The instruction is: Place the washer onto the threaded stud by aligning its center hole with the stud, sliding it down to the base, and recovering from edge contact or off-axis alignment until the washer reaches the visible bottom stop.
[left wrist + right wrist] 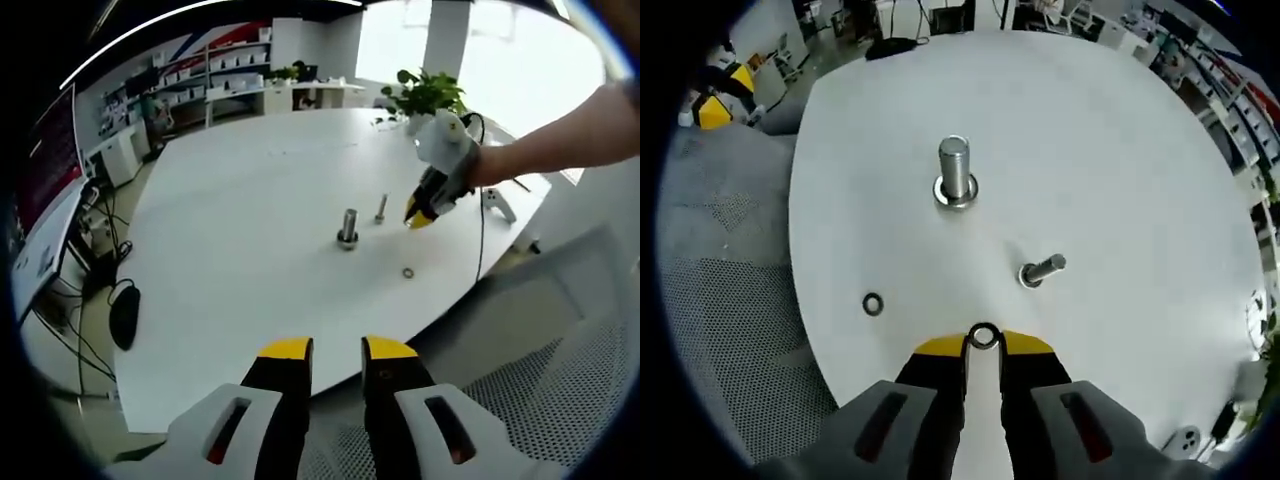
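Observation:
A thick threaded stud (pixel 956 172) stands upright on the white table (pixel 1120 130), with a ring at its base. A thinner bolt (pixel 1043 269) stands to its right. My right gripper (pixel 983 342) is shut on a small washer (pixel 983 336), held above the table short of both studs. A second washer (pixel 873 304) lies flat near the table edge. In the left gripper view my left gripper (pixel 337 350) hangs off the table's near edge, jaws nearly together with nothing between them; the right gripper (pixel 424 216) hovers beside the thin bolt (pixel 381 208) and thick stud (pixel 347 227), and the loose washer (pixel 409 273) lies nearer.
A potted plant (pixel 424 95) stands at the table's far edge. A mesh chair seat (pixel 730 290) sits left of the table. Shelves and desks (pixel 215 75) line the far wall. A white object (pixel 497 203) lies near the right edge.

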Action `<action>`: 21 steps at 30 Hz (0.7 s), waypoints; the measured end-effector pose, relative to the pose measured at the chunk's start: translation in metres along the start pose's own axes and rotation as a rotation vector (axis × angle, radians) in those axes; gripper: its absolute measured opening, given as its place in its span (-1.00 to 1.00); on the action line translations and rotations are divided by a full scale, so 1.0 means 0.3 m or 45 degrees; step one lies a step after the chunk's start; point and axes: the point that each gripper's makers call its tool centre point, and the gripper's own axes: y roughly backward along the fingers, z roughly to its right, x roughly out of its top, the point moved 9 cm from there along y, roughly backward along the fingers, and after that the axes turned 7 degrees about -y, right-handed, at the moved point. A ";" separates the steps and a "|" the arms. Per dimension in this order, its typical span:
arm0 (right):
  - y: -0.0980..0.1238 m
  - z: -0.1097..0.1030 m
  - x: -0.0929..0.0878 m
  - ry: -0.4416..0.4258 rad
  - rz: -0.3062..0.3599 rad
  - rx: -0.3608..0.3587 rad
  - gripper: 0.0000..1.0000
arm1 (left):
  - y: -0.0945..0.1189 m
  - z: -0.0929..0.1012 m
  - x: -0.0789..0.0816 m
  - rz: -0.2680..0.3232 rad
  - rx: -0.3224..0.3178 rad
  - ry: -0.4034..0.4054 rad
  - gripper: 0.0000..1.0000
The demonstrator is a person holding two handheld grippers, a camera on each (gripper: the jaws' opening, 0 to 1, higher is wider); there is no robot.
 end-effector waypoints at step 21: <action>0.055 0.068 0.105 0.019 0.152 -0.086 -0.74 | 0.001 -0.002 -0.001 0.000 0.006 0.006 -0.66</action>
